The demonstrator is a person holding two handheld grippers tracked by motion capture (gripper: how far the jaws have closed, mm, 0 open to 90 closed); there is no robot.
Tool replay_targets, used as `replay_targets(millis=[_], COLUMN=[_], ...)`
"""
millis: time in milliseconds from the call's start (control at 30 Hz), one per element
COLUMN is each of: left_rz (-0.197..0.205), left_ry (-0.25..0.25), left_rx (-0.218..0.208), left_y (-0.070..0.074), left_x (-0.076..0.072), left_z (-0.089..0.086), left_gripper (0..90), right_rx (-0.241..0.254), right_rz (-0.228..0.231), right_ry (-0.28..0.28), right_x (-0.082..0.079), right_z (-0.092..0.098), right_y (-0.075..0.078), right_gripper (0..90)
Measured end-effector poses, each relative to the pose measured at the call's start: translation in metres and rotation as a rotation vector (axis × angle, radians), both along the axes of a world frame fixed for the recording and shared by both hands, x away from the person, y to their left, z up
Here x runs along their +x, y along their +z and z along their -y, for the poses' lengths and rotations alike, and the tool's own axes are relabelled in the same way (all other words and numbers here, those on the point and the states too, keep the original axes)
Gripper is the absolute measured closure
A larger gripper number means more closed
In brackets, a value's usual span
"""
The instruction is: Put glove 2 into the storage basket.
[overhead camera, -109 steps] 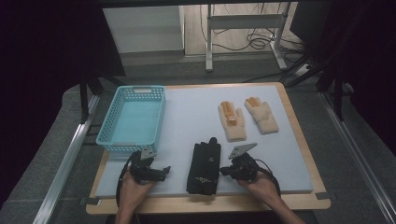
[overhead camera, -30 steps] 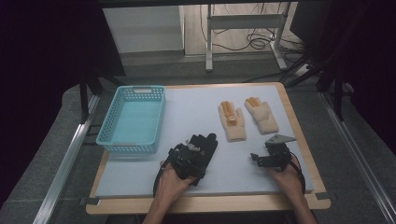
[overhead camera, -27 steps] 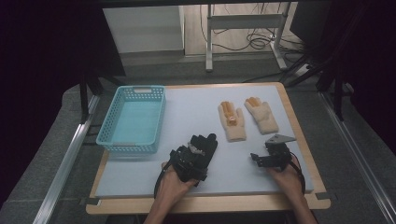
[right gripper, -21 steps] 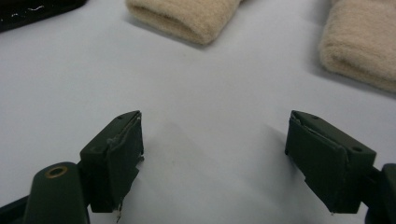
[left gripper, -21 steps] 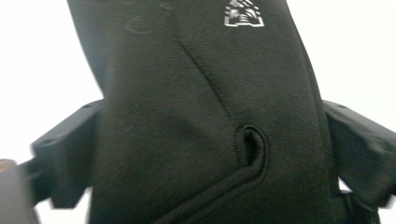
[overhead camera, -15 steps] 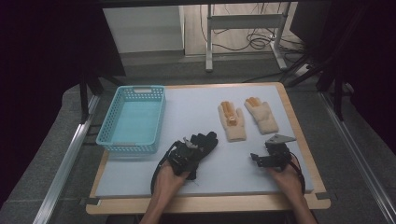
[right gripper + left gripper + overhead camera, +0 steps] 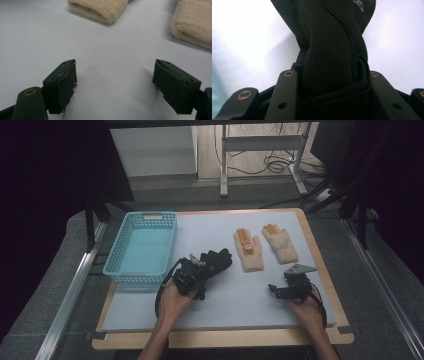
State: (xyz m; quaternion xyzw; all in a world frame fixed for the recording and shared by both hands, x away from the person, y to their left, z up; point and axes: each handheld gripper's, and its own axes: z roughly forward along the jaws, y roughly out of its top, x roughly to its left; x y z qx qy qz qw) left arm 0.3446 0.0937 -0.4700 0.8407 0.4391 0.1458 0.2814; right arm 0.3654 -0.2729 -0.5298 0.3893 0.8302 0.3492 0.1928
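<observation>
My left hand-held gripper (image 7: 196, 271) has just clamped black glove (image 7: 214, 261), lifting it off bench (image 7: 230, 295); next, basket (image 7: 142, 249). My right hand-held gripper (image 7: 280, 289) idle, wide open, empty.

A light blue basket (image 7: 142, 251) sits left of 2 beige gloves (image 7: 248, 250) on the table (image 7: 250, 300).

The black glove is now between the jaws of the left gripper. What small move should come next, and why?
Probably carry the black glove left to above the blue basket. The left gripper has just closed its jaws on the glove's cuff, the basket beside it looks empty, and the right gripper rests open over the mat, near the beige gloves.
</observation>
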Motion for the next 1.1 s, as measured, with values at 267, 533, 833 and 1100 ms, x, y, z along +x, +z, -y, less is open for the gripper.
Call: replay_targets(millis=[267,533,833,1100], left_rz=[0.016,0.035,-0.012,-0.079], left_ry=[0.064,0.181,0.326,0.413], left_rx=[0.004,0.007,0.007,0.044], left_y=[0.039,0.062,0.061,0.038], left_x=[0.024,0.044,0.068,0.090], left_z=[-0.029,-0.079,-0.146,-0.183], left_gripper=[62.2,61.8,61.1,60.7], right_rx=[0.001,0.001,0.000,0.001], right_rz=[0.000,0.002,0.001,0.000], right_ry=[-0.001,-0.001,0.000,0.000], right_x=[0.000,0.000,0.000,0.000], right_z=[0.000,0.000,0.000,0.000], right_y=[0.000,0.000,0.000,0.000], right_gripper=[18.8,18.8,18.8,18.8])
